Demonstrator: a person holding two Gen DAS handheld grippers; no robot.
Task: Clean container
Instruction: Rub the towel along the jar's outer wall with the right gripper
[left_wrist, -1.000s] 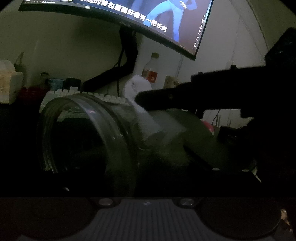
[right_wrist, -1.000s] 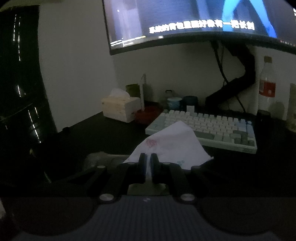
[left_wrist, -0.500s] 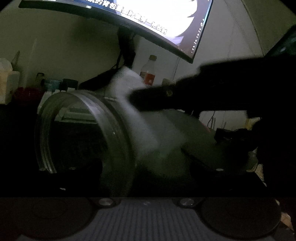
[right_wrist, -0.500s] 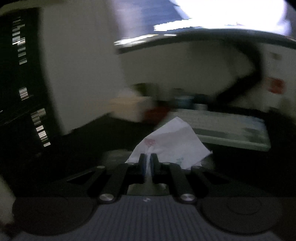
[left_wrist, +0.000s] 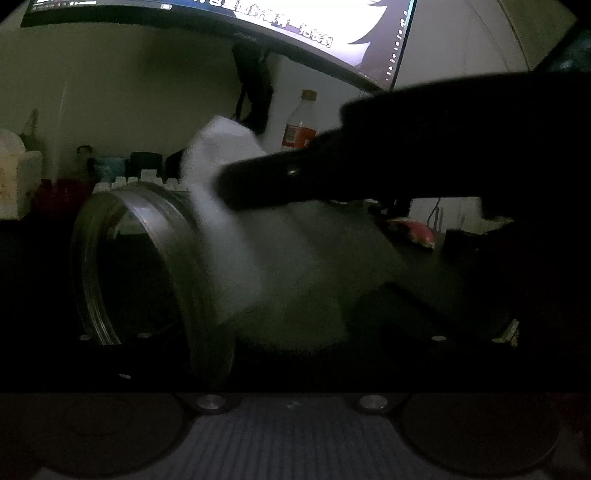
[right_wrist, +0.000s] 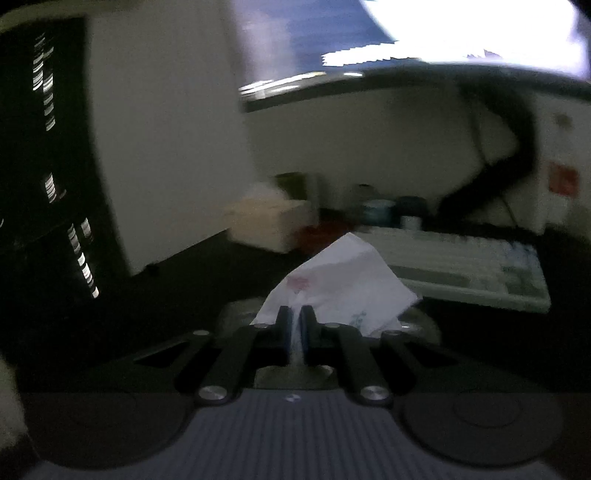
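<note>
A clear jar (left_wrist: 155, 266) lies on its side in the left wrist view, mouth facing left, held between my left gripper's fingers. My right gripper (right_wrist: 294, 317) is shut on a white tissue (right_wrist: 340, 273) with a faint pink print. In the left wrist view the right gripper (left_wrist: 236, 184) comes in from the right as a dark shape and presses the tissue (left_wrist: 229, 206) against the jar's outer wall just behind the rim. The left gripper's fingertips are lost in the dark.
A white keyboard (right_wrist: 461, 266), a tissue box (right_wrist: 269, 218), small cups (right_wrist: 376, 210), a drink bottle (left_wrist: 301, 122) and a monitor (left_wrist: 295, 22) on its stand are on the dark desk behind. The scene is dim.
The right gripper with the tissue has slid along the jar's side toward the rim. The jar has tilted slightly. The right wrist view has swung and blurred.
</note>
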